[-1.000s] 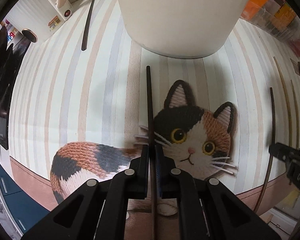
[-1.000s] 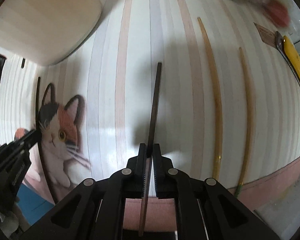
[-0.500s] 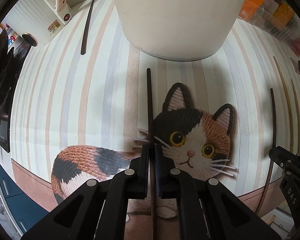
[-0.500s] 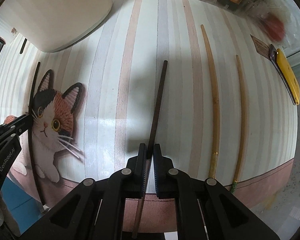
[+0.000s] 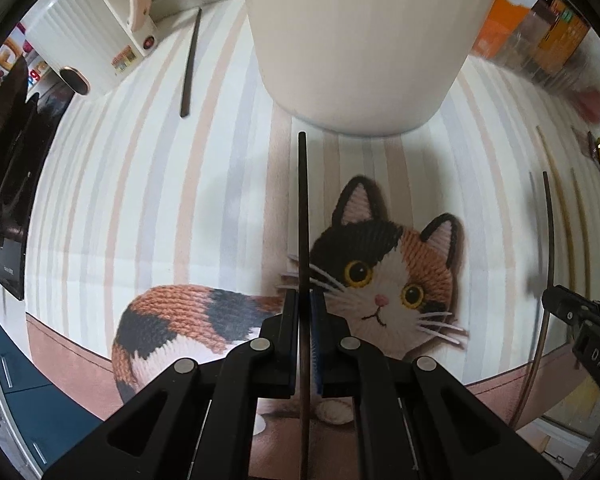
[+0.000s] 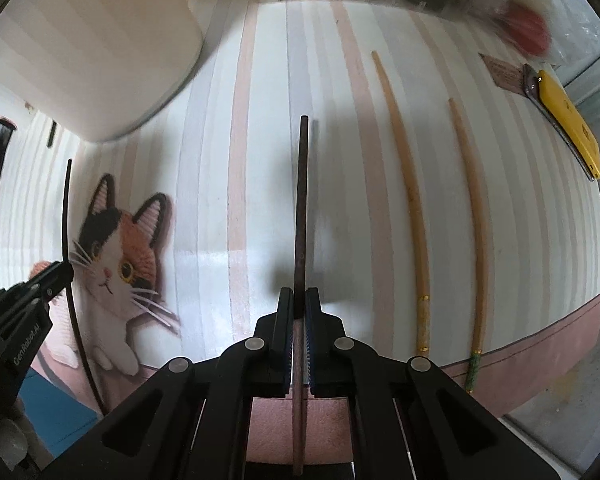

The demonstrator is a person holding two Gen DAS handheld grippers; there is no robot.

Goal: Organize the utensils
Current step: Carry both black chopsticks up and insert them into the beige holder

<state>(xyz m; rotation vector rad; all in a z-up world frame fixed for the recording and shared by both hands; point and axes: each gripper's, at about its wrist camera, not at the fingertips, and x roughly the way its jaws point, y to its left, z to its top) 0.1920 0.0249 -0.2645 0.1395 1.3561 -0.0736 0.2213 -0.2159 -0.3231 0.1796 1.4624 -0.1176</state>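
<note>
1. Lying at the far left of the striped tabletop (image 5: 140, 200), a loose dark chopstick (image 5: 190, 60) rests beside a white ribbed appliance (image 5: 88, 40).
2. Next, the left gripper (image 5: 305, 300) has its jaws clenched on a dark chopstick (image 5: 302, 208), which points toward the base of a large cream container (image 5: 360, 40).
3. A printed calico cat (image 5: 380, 272) decorates the mat just right of that held stick.
4. Further right, the right gripper (image 6: 296, 300) has its jaws clenched on a second dark chopstick (image 6: 302, 200), held above the stripes.
5. Two light bamboo chopsticks (image 6: 408, 184) lie side by side on the mat, apart from each other.
6. At the far right edge sits a yellow-handled tool (image 6: 568, 128).
</note>
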